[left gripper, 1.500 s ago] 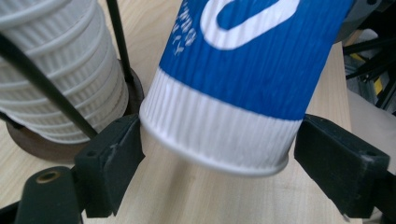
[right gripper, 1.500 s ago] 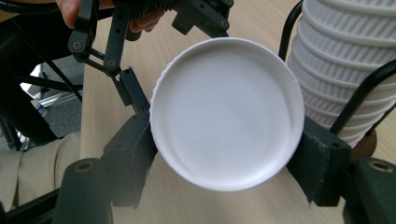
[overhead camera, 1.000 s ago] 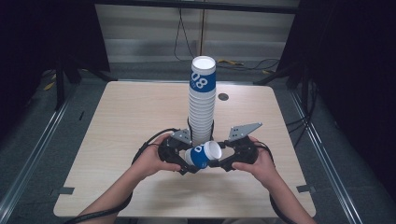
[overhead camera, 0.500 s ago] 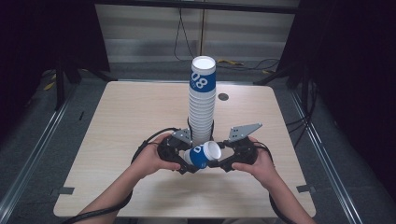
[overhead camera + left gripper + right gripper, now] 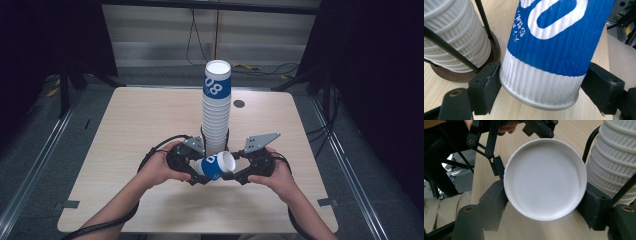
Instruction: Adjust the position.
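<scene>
Held cup: ribbed paper wall, matt, blue print over white; its white lid looked smooth and faintly satin.
Cup stack: the same ribbed white paper, matt.
Stack base: dark wood, smooth, with thin black metal rods rising beside the stack.
Desk: pale wood grain, matt.
Left tool, right tool: matt black plastic.

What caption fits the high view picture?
Both grippers clamp a blue-and-white ribbed paper cup before a tall cup stack.
</scene>
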Tool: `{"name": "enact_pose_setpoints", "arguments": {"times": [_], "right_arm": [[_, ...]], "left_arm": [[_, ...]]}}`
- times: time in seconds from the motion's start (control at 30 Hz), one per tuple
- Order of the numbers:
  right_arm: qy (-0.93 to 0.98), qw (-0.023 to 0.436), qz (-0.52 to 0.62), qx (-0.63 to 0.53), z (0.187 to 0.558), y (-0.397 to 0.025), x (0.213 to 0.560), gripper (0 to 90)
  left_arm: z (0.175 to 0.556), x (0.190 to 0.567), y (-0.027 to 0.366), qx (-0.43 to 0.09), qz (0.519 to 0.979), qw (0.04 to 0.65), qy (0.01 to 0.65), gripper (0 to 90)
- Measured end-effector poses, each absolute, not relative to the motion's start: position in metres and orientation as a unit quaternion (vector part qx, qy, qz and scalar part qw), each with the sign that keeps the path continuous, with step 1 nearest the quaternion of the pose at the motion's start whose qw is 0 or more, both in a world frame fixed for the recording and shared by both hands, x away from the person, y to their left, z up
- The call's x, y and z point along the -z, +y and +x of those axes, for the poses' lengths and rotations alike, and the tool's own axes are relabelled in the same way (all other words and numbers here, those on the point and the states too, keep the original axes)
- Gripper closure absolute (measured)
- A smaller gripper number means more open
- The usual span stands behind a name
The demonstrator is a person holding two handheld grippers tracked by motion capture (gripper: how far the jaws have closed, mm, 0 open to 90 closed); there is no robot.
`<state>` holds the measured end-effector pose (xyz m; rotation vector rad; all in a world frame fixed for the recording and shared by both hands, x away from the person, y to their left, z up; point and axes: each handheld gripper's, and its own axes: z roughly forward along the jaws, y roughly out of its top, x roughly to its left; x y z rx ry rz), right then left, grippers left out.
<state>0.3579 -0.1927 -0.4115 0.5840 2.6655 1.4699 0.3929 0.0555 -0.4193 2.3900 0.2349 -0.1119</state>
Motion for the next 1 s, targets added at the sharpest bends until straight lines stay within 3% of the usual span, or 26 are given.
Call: {"name": "enact_pose_setpoints", "arguments": {"times": [1.0], "right_arm": [[0.869, 0.025, 0.185, -0.457, 0.3577, -0.1901, 0.4143, 26.3]], "left_arm": [[0.3918, 0.4123, 0.0543, 0.032, 0.932, 0.352, 0.079, 23.5]]}}
